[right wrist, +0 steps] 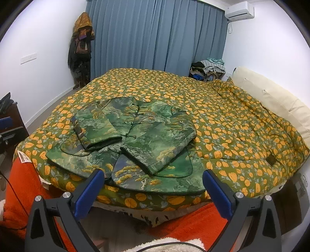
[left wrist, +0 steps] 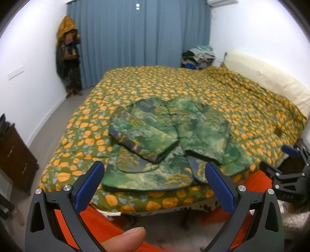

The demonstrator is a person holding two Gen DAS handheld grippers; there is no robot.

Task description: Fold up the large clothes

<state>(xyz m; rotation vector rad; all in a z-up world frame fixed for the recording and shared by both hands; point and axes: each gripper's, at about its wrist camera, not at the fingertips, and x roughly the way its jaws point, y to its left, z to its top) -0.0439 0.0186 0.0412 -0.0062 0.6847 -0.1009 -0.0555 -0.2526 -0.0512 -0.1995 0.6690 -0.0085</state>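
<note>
On the near part of the bed, one green landscape-print padded jacket (right wrist: 135,139) lies flat on one quilt with orange leaves on olive green (right wrist: 222,120). Its two sleeves are folded inward across the front: one sleeve (right wrist: 96,128) lies on the left half, the other sleeve (right wrist: 160,147) crosses the right half, and their cuffs point toward the near edge of the bed. A row of small dark knot fastenings runs down the jacket's centre; their exact number is hard to count.

One left gripper (left wrist: 155,186) hovers short of the jacket's hem with its two blue-padded jaws wide apart and nothing between them; a thumb tip (left wrist: 126,240) shows at the bottom of its view. One right gripper (right wrist: 154,192) is also held before the hem, its two blue jaws spread and empty.

One long cream headboard cushion (right wrist: 271,98) runs along the bed's right side. Behind the bed hang blue pleated curtains (right wrist: 155,38). One heap of mixed clothes (right wrist: 209,67) sits at the far right corner, one white air conditioner (right wrist: 240,10) is mounted high on the wall, and one bundle of dark hanging garments (right wrist: 81,52) occupies the left corner. Orange fuzzy fabric (right wrist: 25,184) lies below the bed's edge.
</note>
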